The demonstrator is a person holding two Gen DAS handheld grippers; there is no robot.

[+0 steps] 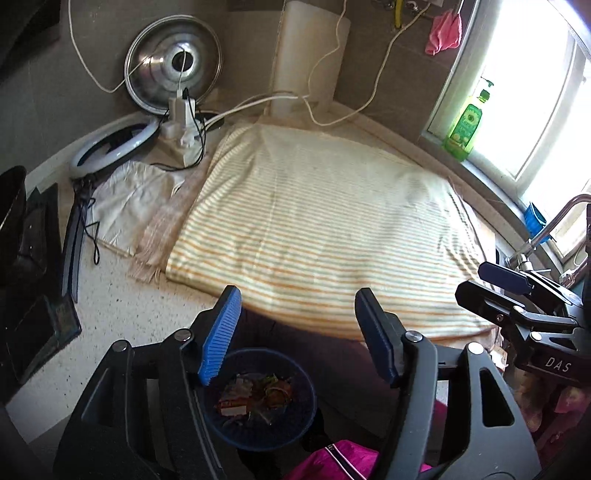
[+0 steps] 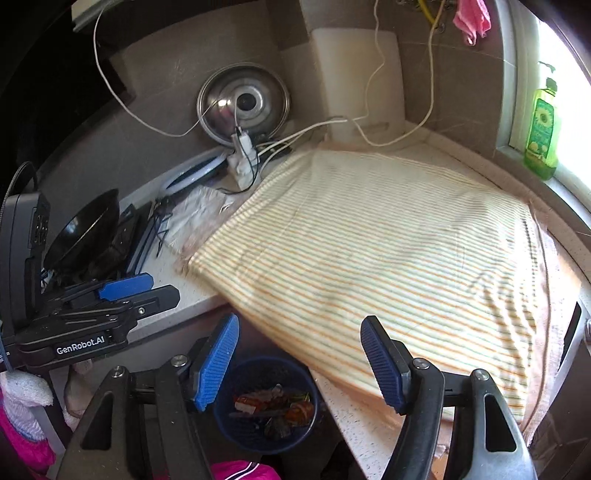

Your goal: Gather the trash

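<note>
My left hand-held gripper [image 1: 297, 336] and right hand-held gripper [image 2: 299, 360] hang spread and empty. The bin [image 2: 240, 424] stands upright, mouth upward, on the floor below the surface [image 2: 354, 417], trash [image 2: 275, 408] inside. Only the left view shows the tap [image 1: 554, 225].

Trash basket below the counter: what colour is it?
Dark blue basket, wrappers inside; clearest in the right wrist view.

Striped cloth, speckled surface.
Cloth [image 1: 314, 229] cream with orange-green stripes; surface [image 1: 122, 317] white-speckled; bin [image 2: 264, 404] dark blue; bottle [image 2: 541, 129] green; rag [image 1: 445, 33] pink.
</note>
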